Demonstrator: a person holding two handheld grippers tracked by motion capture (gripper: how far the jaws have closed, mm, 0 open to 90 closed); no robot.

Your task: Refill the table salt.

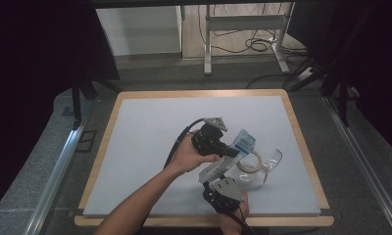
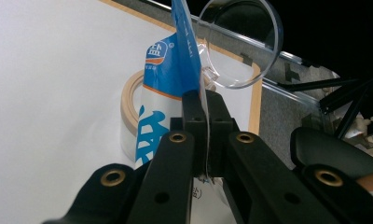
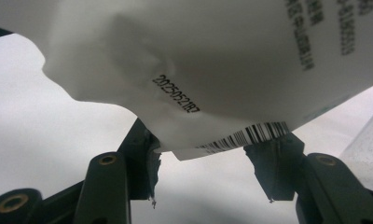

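Bag [image 2: 168,70], blue-and-white (barcode printed underneath), clenched in left tool [image 2: 206,100]; right tool [image 3: 212,154] grasps its bottom

A bag [image 1: 232,153] is held above the mat [image 1: 150,147], right of its middle and nearer its front edge than its back edge. A jar [image 1: 249,169] is set just right of the bag, and a lid [image 1: 273,160] is leaned at the jar's right side, toward the mat's right edge. The mat is laid on the table [image 1: 106,142], whose rim is left showing around it.
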